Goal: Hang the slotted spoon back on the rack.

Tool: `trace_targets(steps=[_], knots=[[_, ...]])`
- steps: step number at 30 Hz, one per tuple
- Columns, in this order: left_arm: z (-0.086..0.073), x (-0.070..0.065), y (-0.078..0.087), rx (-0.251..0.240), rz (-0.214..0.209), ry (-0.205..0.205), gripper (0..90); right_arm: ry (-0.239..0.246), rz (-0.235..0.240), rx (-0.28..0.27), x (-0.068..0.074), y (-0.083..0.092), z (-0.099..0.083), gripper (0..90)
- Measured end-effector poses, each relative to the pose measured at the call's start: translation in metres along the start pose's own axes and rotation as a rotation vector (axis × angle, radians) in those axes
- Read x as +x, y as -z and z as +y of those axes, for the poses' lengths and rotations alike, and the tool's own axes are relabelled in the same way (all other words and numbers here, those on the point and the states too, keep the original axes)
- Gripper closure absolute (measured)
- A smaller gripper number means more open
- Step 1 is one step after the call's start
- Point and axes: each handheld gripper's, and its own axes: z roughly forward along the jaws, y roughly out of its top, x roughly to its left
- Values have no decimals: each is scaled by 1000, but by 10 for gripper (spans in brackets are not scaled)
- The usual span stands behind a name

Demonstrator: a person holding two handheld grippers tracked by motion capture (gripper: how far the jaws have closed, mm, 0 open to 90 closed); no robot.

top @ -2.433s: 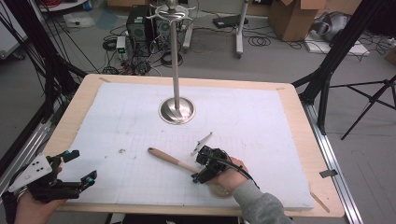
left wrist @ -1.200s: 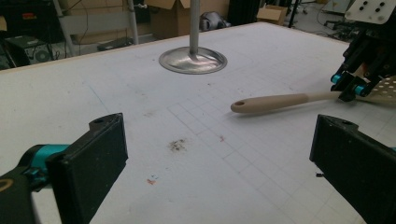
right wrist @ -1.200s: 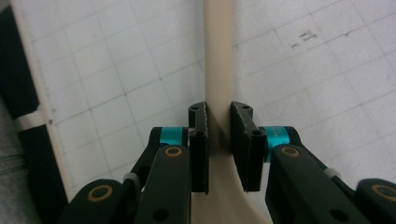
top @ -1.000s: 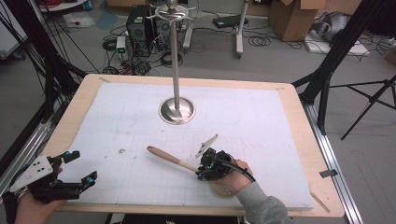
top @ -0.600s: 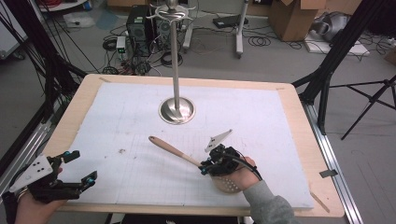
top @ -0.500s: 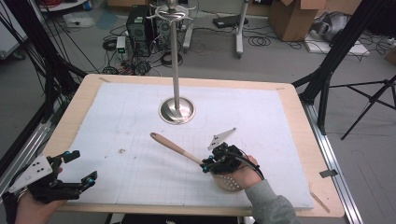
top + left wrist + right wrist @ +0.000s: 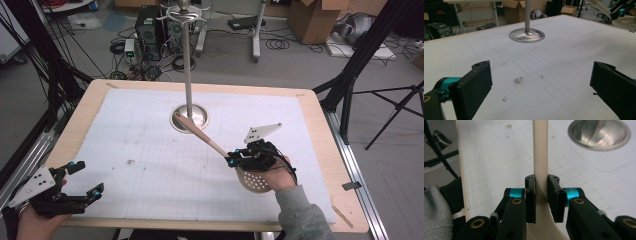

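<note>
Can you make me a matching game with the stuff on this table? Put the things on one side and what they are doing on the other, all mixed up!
Things:
1. slotted spoon
2. metal stand
3. left gripper
4. right gripper

States:
A. jaws wide apart with nothing between them
B. standing upright on a round base
C. jaws clamped on a handle
D. lifted off the table, handle pointing toward the stand

Pairs: 1-D, 2-B, 3-A, 4-C

Your right gripper (image 7: 541, 195) clamped the beige spoon handle (image 7: 540, 152), which pointed toward the steel stand base (image 7: 599, 135).
</note>
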Motion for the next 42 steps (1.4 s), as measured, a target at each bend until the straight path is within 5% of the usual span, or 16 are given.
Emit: trace_targets(steps=[13,42], knots=[[-1,0,3,-1,9,2,45,-3,-24,-82,-12,27,12,783],[-4,-1,14,-8,27,10,45,-20,-74,-224,-34,56,33,783]])
